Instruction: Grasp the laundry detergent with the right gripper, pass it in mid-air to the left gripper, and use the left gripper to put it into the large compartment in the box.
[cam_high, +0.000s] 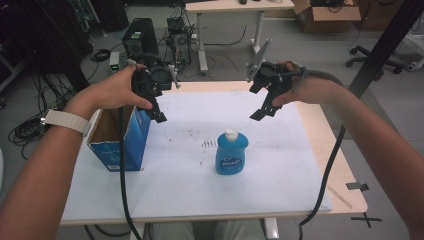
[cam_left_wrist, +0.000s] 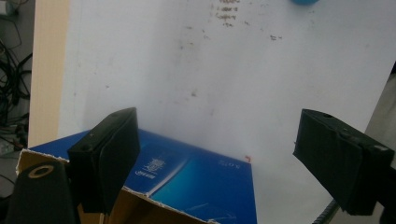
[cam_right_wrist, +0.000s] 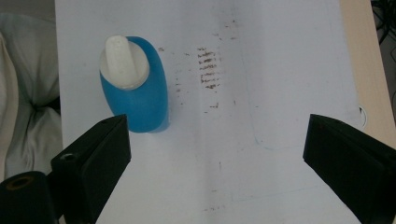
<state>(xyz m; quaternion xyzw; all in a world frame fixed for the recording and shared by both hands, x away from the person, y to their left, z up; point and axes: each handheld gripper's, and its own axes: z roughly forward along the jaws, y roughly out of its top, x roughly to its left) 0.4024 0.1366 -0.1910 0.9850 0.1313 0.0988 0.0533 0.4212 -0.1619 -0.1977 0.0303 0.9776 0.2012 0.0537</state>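
The blue bottle (cam_high: 231, 153) with a white cap stands upright on the white sheet (cam_high: 280, 165) that covers the counter (cam_high: 345, 165), below and between the two grippers and apart from both. In the right gripper view, the bottle (cam_right_wrist: 137, 91) is just above that gripper's left jaw and not between the jaws. The right gripper (cam_high: 261, 111) is held in the air above the sheet, its jaws are spread wide and nothing is between them. The left gripper (cam_high: 157, 114) is also released, with wide jaws and nothing in them. It hangs just over the open blue carton (cam_high: 122, 142), which stands at the left edge of the counter. In the left gripper view the carton (cam_left_wrist: 196, 182) lies under the left jaw, and the bottle (cam_left_wrist: 304, 2) is far ahead at the top edge. Dark smudges (cam_right_wrist: 208, 70) mark the sheet beside the bottle.
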